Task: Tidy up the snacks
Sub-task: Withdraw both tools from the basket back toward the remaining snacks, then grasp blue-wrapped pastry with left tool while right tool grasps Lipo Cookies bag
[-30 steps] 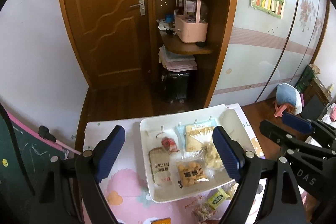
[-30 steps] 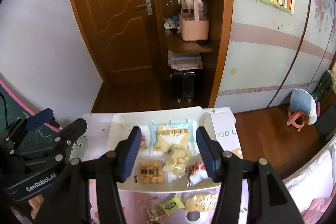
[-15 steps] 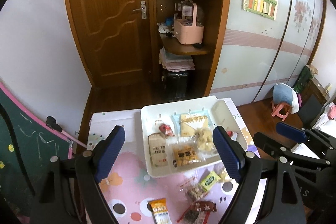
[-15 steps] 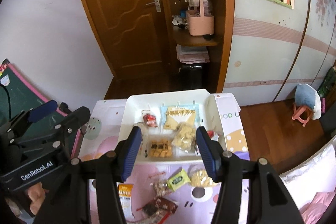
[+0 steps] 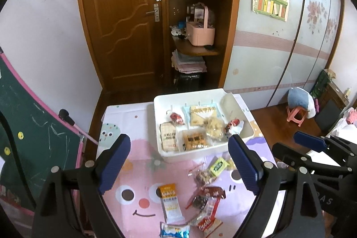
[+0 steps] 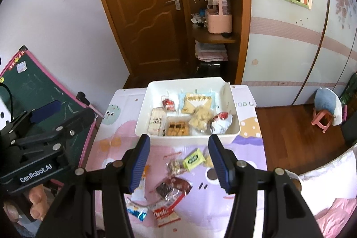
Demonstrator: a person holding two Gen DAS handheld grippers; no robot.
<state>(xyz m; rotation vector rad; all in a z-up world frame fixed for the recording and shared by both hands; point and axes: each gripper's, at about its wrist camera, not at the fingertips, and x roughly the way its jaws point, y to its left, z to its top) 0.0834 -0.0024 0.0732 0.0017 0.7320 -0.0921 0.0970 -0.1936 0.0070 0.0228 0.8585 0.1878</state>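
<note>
Several loose snack packets (image 6: 178, 180) lie on the bench just below and ahead of your right tool (image 6: 178, 162), light, crinkly and slippery, so pinch each by a flat sealed edge; both tools, left tool (image 5: 178, 162) included, gape empty, having drawn back from the white bin (image 6: 234, 126) since a second ago.

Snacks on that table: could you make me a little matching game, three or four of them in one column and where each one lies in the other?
Things:
1. green packet
2. orange oats bar
3. square biscuit pack
4. blue foil packet

Places:
A. inside the white bin, by its near wall
B. on the mat, nearest the camera
C. on the mat, just outside the bin's near wall
D. on the pink cartoon face, below the bin

Pairs: 1-C, 2-D, 3-A, 4-B
</note>
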